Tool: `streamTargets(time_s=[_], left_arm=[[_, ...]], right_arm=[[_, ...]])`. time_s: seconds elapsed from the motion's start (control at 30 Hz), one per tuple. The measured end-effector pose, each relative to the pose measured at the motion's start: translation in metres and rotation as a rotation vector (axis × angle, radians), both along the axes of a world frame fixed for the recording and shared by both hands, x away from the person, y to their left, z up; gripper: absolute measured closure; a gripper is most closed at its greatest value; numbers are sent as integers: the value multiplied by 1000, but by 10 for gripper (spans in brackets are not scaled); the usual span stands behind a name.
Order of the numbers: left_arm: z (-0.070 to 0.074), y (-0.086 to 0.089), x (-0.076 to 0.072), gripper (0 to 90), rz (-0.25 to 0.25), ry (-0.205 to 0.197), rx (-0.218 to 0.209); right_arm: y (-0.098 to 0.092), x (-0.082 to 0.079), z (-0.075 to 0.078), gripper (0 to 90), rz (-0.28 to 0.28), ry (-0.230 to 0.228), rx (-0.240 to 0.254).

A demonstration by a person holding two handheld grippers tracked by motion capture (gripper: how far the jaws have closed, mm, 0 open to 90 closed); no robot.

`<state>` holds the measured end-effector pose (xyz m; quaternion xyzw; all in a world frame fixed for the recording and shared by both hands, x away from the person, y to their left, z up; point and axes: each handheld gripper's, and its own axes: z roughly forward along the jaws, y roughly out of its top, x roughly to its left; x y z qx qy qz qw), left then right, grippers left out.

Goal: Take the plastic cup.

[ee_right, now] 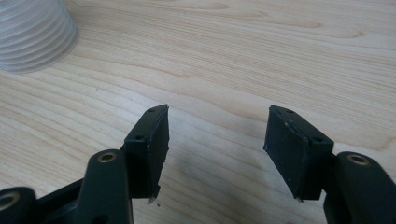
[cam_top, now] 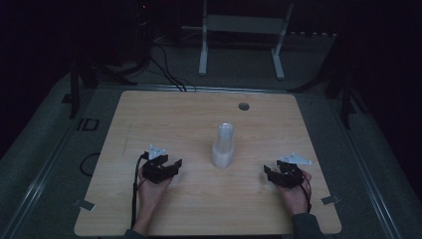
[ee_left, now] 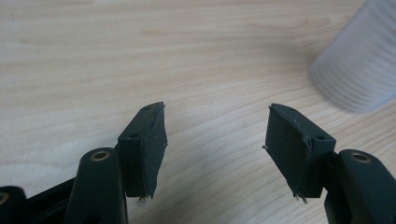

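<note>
A stack of white ribbed cups (cam_top: pixel 224 147) stands upside down near the middle of the wooden table (cam_top: pixel 199 204). My left gripper (cam_top: pixel 169 167) rests low on the table to the left of the stack, a hand behind it. Its jaws stand apart with bare wood between them (ee_left: pixel 217 135), and the cups (ee_left: pixel 359 60) lie ahead to the upper right. My right gripper (cam_top: pixel 271 174) sits to the right of the stack, also held low. Its jaws are apart over bare wood (ee_right: pixel 217 135), with the cups (ee_right: pixel 32 32) at the upper left.
A small round hole (cam_top: pixel 243 106) is set in the table near its far edge. Beyond the table a white frame stand (cam_top: pixel 244 30) and dark cables (cam_top: pixel 164 64) lie on the grey floor. Black tripod legs (cam_top: pixel 74 84) flank the table's far corners.
</note>
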<state>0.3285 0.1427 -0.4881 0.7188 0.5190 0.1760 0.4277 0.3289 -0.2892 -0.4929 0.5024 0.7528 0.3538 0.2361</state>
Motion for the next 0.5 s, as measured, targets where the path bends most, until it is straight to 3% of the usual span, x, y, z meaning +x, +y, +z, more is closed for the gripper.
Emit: streamTargets(time_s=[0.5], left_arm=[[11, -15, -5, 344, -69, -52, 25]], right_arm=[[6, -4, 4, 367, 28, -22, 24]])
